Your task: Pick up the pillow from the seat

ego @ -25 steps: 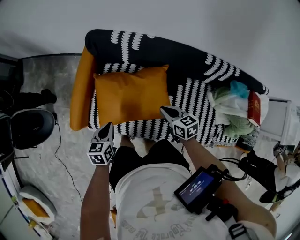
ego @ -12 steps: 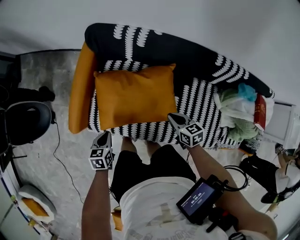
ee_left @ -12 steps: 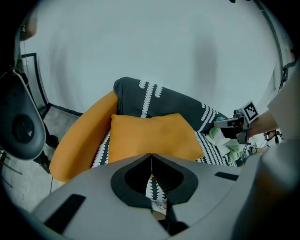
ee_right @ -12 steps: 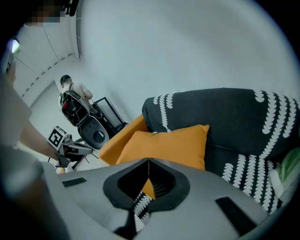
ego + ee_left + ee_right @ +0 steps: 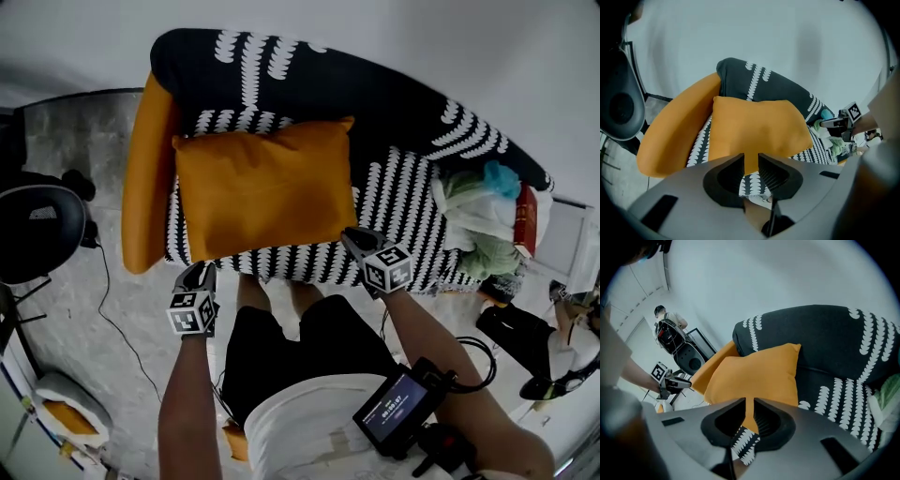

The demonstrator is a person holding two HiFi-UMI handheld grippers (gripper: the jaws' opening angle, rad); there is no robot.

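- The orange pillow [image 5: 262,192] is seen lying flat on the seat of the black-and-white patterned sofa [image 5: 412,202], at its left end, just beside the orange armrest [image 5: 145,178].
- The left gripper [image 5: 200,273] is held off the seat's front edge, near the pillow's near left corner and apart from it.
- Its jaws are parted by a narrow gap and have just been opening; nothing is held between them, and the pillow shows only beyond the gap.
- The right gripper [image 5: 352,237] is pointed at the pillow's near right corner; contact cannot be made out.
- Its jaws have just been opening to a thin slit, and nothing is gripped.
- A heap of cloths [image 5: 473,225] is piled at the sofa's right end.
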